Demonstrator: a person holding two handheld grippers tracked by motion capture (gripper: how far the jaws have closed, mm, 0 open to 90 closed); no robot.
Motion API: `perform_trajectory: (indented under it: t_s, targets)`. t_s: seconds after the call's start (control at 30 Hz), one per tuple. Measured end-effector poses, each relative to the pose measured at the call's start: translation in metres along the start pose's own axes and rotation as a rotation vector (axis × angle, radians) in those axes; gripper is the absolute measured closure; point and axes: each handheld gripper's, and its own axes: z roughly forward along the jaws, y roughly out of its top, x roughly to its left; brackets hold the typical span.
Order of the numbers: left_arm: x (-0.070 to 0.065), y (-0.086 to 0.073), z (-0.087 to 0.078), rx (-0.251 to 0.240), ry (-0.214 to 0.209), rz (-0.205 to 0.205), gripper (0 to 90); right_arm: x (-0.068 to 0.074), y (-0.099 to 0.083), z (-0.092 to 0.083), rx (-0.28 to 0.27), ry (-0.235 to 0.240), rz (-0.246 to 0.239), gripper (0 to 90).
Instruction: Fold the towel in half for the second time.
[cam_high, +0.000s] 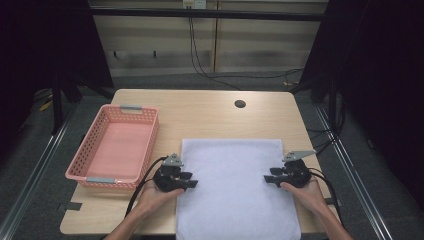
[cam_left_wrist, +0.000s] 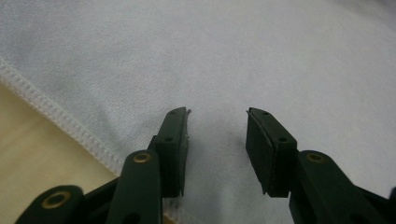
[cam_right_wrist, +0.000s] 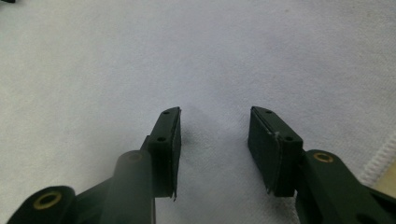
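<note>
A pale lavender-white towel (cam_high: 232, 185) lies flat on the wooden table (cam_high: 200, 115), its near end hanging past the front edge. My left gripper (cam_high: 192, 180) sits at the towel's left edge, pointing inward. In the left gripper view the left gripper (cam_left_wrist: 217, 114) has its jaws apart just above the towel (cam_left_wrist: 233, 46), with the stitched hem (cam_left_wrist: 60, 119) to one side. My right gripper (cam_high: 270, 176) is at the towel's right edge, mirroring the left. In the right gripper view the right gripper (cam_right_wrist: 215, 112) is open low over the towel (cam_right_wrist: 187, 46), and no fold is pinched.
A pink plastic basket (cam_high: 85, 150) stands on the table's left side, close to my left hand. A round cable hole (cam_high: 240, 104) sits in the table's far middle. Bare wood stretches beyond the towel's far edge. Dark curtains flank the table.
</note>
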Motion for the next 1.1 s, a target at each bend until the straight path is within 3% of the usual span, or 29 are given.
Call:
perform_trajectory:
  t_s: [0.13, 0.23, 0.33, 0.47, 0.53, 0.63, 0.7, 0.73, 0.8, 0.87, 0.97, 1.1]
  targets:
    - [-0.013, -0.009, -0.004, 0.004, -0.029, 0.016, 59.4, 0.009, -0.01, -0.009, 0.02, 0.014, -0.008, 55.5]
    - [-0.028, -0.014, -0.008, 0.028, -0.026, 0.028, 59.4, 0.015, -0.016, -0.016, 0.036, 0.043, -0.012, 56.2]
    - [-0.039, -0.02, -0.014, 0.056, -0.065, 0.042, 59.4, 0.022, -0.025, -0.024, 0.045, 0.076, -0.008, 57.4]
    - [-0.038, -0.018, -0.018, 0.071, -0.084, 0.043, 60.7, 0.033, -0.032, -0.033, 0.094, 0.103, -0.009, 59.4]
    - [-0.03, -0.011, -0.021, 0.028, -0.05, 0.036, 60.5, 0.033, -0.032, -0.035, 0.095, 0.101, -0.018, 57.5]
    - [-0.01, 0.005, -0.019, -0.004, 0.02, -0.009, 60.5, 0.017, -0.026, -0.039, 0.016, 0.025, 0.012, 54.4]
    - [0.0, 0.014, -0.014, -0.03, 0.008, -0.033, 60.5, 0.0, -0.018, -0.041, -0.044, -0.025, 0.036, 53.5]
    - [0.005, 0.018, -0.012, -0.028, 0.023, -0.023, 60.5, -0.009, -0.012, -0.042, -0.066, -0.061, 0.043, 52.8]
    - [0.015, 0.024, -0.006, -0.057, 0.028, -0.054, 60.0, -0.026, -0.003, -0.042, -0.093, -0.098, 0.069, 50.3]
    - [0.023, 0.027, -0.002, -0.053, 0.039, -0.051, 58.6, -0.043, 0.005, -0.037, -0.116, -0.114, 0.085, 47.4]
    - [0.032, 0.029, 0.003, -0.056, 0.049, -0.079, 56.4, -0.058, 0.01, -0.021, -0.085, -0.111, 0.1, 46.0]
    - [0.04, 0.028, 0.004, -0.065, 0.084, -0.098, 55.0, -0.065, 0.009, -0.004, -0.041, -0.126, 0.101, 49.3]
